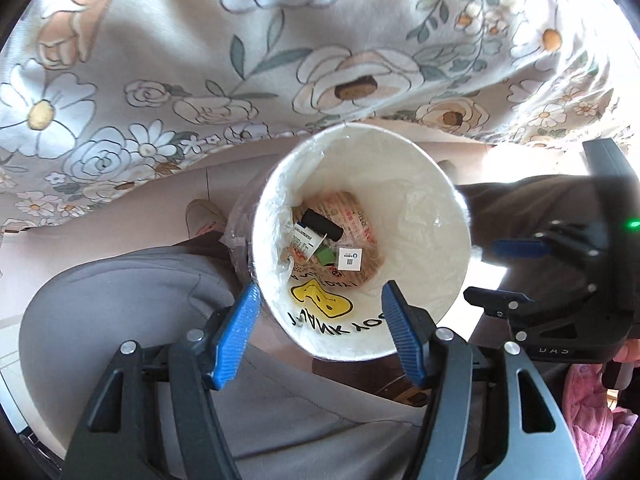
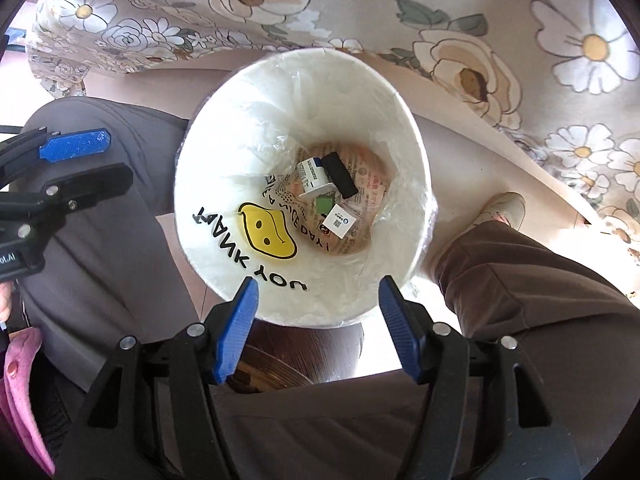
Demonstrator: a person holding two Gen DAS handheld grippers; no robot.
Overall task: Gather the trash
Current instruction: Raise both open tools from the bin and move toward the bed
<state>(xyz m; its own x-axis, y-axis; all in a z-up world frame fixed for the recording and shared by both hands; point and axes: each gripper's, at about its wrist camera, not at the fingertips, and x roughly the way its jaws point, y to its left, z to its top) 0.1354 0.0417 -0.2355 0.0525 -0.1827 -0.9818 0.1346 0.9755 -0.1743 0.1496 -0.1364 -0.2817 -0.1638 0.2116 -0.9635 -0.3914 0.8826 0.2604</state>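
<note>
Both your tongs, left tongs [image 1: 320,336] and right tongs [image 2: 318,328], hang wide and empty above the lined bin [image 2: 404,128], black tube [image 2: 340,174] and cartons inside.

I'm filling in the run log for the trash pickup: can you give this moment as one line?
left tongs: open, empty | right tongs: open, empty | bin: bagged, below both | in bin: black item, green piece, paper

Below the right gripper [image 2: 318,322], the bin liner [image 2: 224,184] carries, upside down, "THANK YOU" and "HAVE A NICE DAY!" around a yellow smiley [image 2: 269,233]; a small card [image 2: 339,221] shows a QR code.
</note>
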